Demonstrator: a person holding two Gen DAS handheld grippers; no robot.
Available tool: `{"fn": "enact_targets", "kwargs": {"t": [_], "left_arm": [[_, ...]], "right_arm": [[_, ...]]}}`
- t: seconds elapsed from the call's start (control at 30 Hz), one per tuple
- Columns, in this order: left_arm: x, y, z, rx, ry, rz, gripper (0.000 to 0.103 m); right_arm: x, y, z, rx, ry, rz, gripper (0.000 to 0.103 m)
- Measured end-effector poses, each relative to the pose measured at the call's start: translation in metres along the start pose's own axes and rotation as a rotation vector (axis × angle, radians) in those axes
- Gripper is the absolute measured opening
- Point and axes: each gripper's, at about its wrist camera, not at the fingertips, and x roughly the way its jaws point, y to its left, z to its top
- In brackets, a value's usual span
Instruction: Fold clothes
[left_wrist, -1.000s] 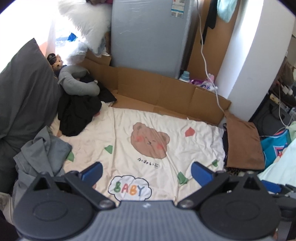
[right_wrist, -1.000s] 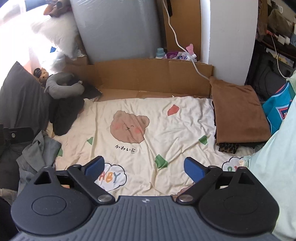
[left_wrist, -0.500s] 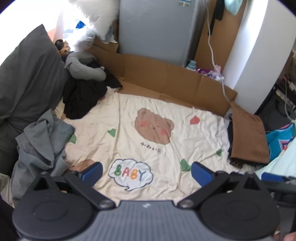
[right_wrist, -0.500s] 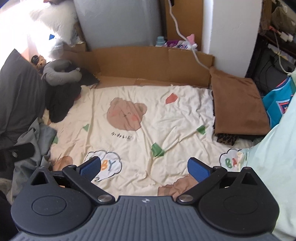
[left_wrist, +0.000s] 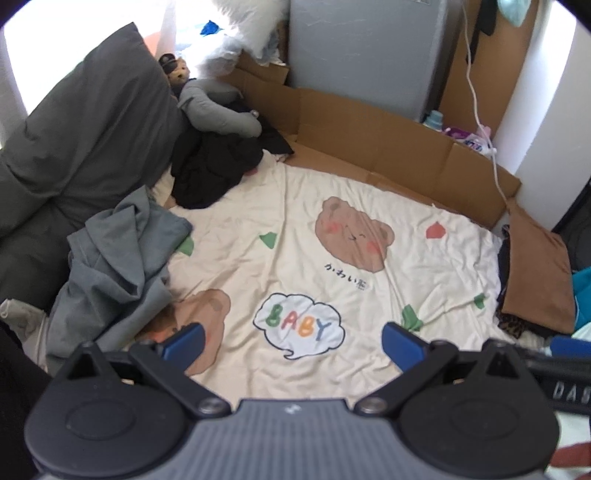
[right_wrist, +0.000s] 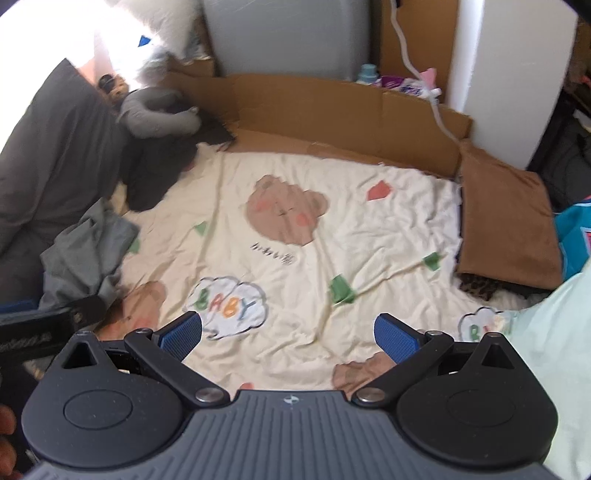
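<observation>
Both your grippers, left gripper (left_wrist: 291, 341) and right gripper (right_wrist: 289, 334), hover with jaws wide, holding nothing. Crumpled grey garment (left_wrist: 118, 266) lies heaped at the bear sheet (left_wrist: 332, 258) left edge, long axis undeterminable.

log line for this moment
left gripper open, empty | right gripper open, empty | crumpled grey garment unfolded on cream bear-print sheet

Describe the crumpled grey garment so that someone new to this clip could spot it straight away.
Start from the cream bear-print sheet spread over the middle of the scene. At its left edge, against the dark grey pillow, the crumpled grey garment lies in a loose heap. It is paler than the black clothes behind it, and unfolded, unlike the flat brown garment opposite.
</observation>
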Motion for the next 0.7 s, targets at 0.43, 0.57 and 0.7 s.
{"fn": "enact_targets", "kwargs": {"t": [0.43, 0.57, 0.7], "left_arm": [[-0.003, -0.006, -0.008, -0.006, 0.015, 0.035, 0.103], [0.0, -0.007, -0.012, -0.016, 0.025, 0.034, 0.103], [0.001, -0.009, -0.015, -0.008, 0.028, 0.032, 0.103]], "right_arm": [[-0.001, 0.007, -0.003, -0.057, 0.013, 0.022, 0.103], [0.002, 0.005, -0.005, -0.046, 0.028, 0.026, 0.103], [0.001, 0.004, -0.006, -0.054, 0.025, 0.013, 0.103]]}}
